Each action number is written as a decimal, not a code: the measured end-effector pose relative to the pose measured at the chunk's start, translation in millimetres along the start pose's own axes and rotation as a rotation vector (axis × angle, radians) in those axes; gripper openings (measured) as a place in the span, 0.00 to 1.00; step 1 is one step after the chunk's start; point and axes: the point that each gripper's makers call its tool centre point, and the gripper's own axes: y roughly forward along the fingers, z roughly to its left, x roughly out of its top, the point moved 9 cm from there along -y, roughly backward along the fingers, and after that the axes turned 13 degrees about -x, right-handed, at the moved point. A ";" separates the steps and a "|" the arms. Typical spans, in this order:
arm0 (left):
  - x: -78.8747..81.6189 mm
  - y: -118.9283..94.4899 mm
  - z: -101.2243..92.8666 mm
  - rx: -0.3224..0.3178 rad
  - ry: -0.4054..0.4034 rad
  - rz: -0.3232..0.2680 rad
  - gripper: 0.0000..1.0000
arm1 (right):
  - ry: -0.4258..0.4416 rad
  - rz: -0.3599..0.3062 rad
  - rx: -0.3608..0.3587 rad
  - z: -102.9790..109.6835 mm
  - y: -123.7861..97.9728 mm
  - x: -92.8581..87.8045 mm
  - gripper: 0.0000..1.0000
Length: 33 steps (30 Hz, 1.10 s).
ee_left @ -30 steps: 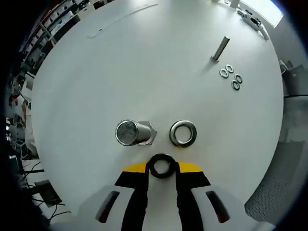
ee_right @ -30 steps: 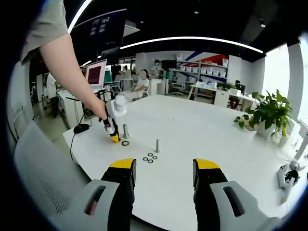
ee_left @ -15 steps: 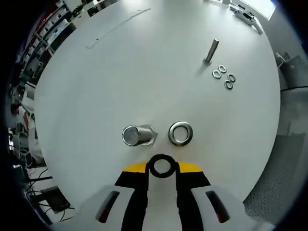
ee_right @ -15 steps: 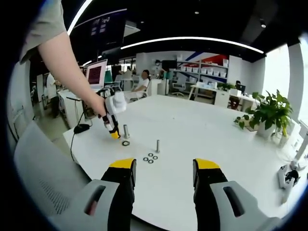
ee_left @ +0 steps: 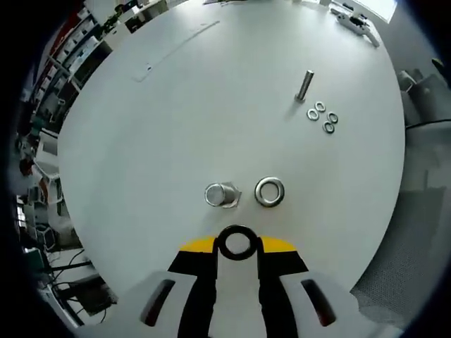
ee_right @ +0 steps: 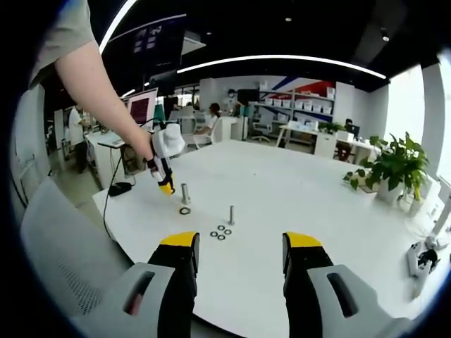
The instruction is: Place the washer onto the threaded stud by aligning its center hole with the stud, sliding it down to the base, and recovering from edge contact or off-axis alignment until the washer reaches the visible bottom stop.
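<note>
In the left gripper view I look straight down on the white table (ee_left: pixel 211 91). A dark washer (ee_left: pixel 237 243) is held between my left gripper's (ee_left: pixel 237 246) yellow-tipped jaws. Below it stands the large threaded stud (ee_left: pixel 222 194) seen end-on, with a big silver washer (ee_left: pixel 269 191) lying flat beside it. In the right gripper view my right gripper (ee_right: pixel 239 250) is open and holds nothing, low over the near table edge. The left gripper (ee_right: pixel 165 184) shows there, held by a person's hand above the stud (ee_right: pixel 184 193) and the washer (ee_right: pixel 184 210).
A thinner stud (ee_left: pixel 304 84) stands farther off with several small washers (ee_left: pixel 320 116) next to it; both also appear as the thin stud (ee_right: pixel 230 214) and small washers (ee_right: pixel 220 232). A potted plant (ee_right: pixel 391 169) sits at the table's right. Office desks and seated people lie beyond.
My left gripper has risen with the dark washer; the stud and silver washer look smaller and farther below. The right gripper has stayed still.
</note>
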 end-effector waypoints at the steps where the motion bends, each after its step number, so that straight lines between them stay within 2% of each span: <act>1: 1.2 -2.5 1.0 0.002 -0.004 -0.007 0.19 | -0.001 0.001 0.000 0.0 0.1 0.0 0.50; 18: 18.5 -17.9 4.6 0.021 0.011 -0.049 0.19 | -0.001 -0.002 0.003 0.3 -0.1 0.2 0.50; 33: 35.2 -12.0 6.3 0.020 0.035 -0.050 0.19 | -0.005 0.005 0.001 -0.3 0.6 -0.7 0.49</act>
